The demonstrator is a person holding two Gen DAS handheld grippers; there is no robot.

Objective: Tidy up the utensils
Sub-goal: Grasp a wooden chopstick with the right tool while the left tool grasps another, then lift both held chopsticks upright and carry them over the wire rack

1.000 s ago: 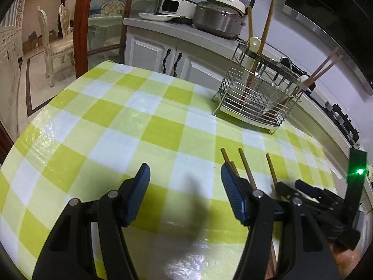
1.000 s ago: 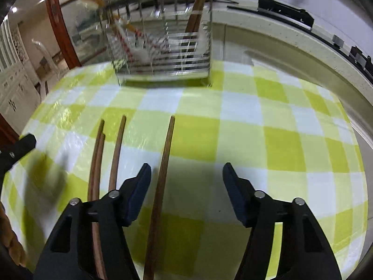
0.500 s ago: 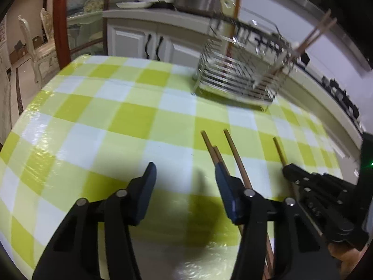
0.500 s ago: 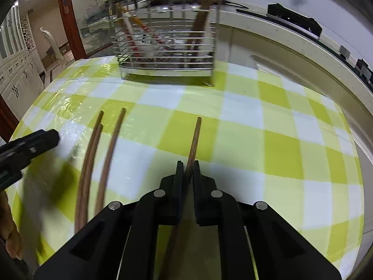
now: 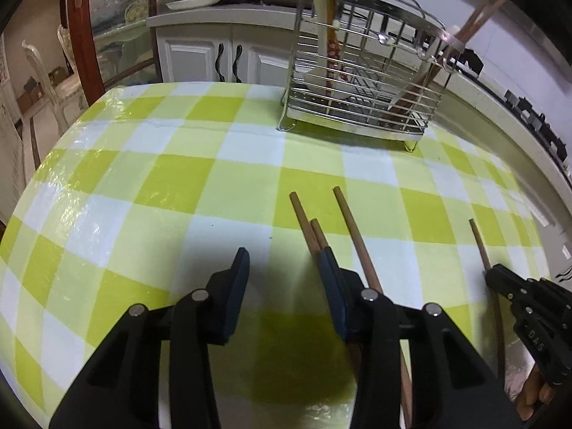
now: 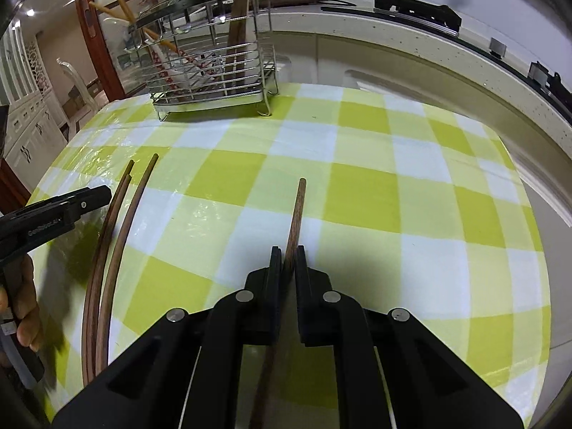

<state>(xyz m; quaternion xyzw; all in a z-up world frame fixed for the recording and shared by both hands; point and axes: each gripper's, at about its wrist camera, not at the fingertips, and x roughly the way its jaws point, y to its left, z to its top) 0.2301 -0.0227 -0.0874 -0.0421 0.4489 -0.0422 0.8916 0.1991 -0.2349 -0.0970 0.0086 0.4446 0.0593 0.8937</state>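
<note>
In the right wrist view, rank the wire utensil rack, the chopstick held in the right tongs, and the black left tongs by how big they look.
1. Silver wire utensil rack, largest.
2. Brown wooden chopstick gripped in the shut right tongs, and the black left tongs: too alike to rank; both are partly hidden or cut off and nearer the camera.

Home kitchen, white cabinets, stovetop

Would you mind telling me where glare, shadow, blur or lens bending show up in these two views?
Left wrist view: glare on the tablecloth at left, a dark shadow under the left gripper, the counter edge bowed by the fisheye. Right wrist view: glare streaks beside the loose chopsticks, motion blur around the hand at the lower left.
</note>
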